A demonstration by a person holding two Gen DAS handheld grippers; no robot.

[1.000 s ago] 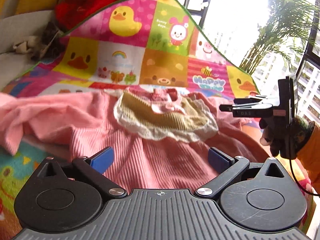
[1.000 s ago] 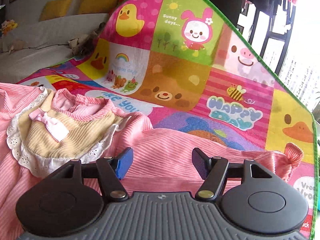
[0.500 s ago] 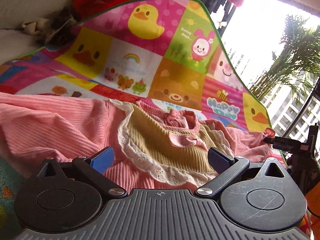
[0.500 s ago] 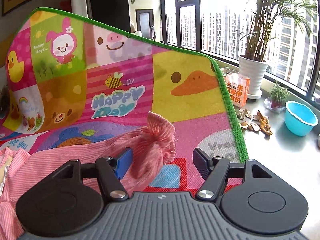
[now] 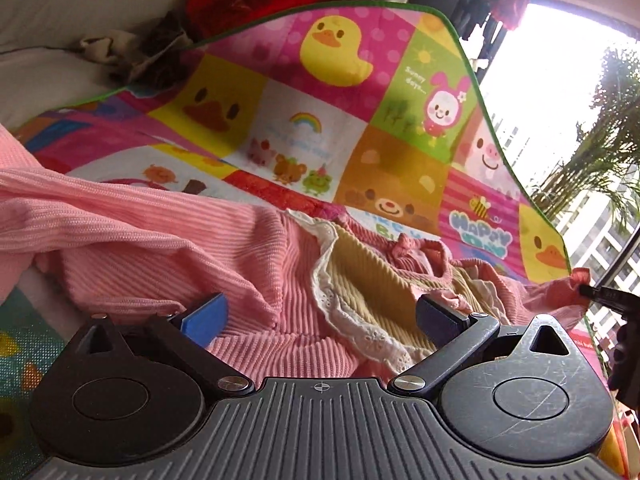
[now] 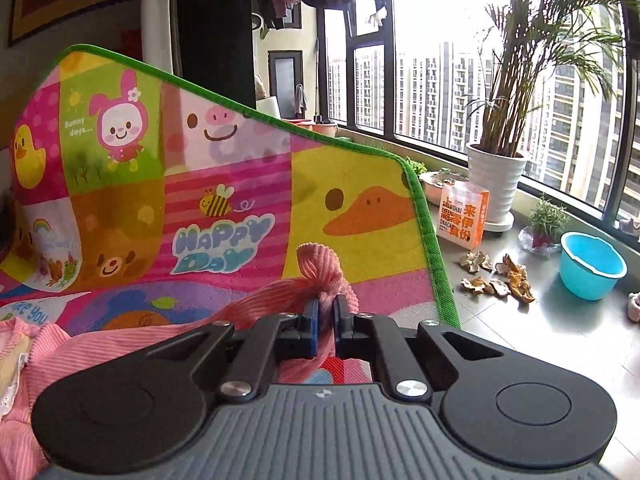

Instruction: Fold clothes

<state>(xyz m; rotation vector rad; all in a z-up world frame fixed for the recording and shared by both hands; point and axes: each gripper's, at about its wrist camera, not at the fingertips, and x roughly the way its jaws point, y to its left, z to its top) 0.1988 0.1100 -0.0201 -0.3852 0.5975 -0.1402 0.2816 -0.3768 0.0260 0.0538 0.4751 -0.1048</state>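
Right gripper [image 6: 326,308] jaws just closed, pinching sleeve cuff [image 6: 320,260] of pink ribbed baby top [image 5: 160,248] spread on cartoon play mat [image 6: 240,168]; left gripper [image 5: 320,316] spread wide over its front. Mat reads "HAPPY DAY", "Sunny days..."; orange bag [image 6: 464,216] reads "SHANGHAI SNACK"

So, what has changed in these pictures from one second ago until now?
The right gripper swung away from the bib toward the sleeve cuff of the pink garment, and its jaws have just been closing; they now pinch the cuff. The left gripper came closer over the garment. Its jaws stayed open, and the garment stayed on the play mat.
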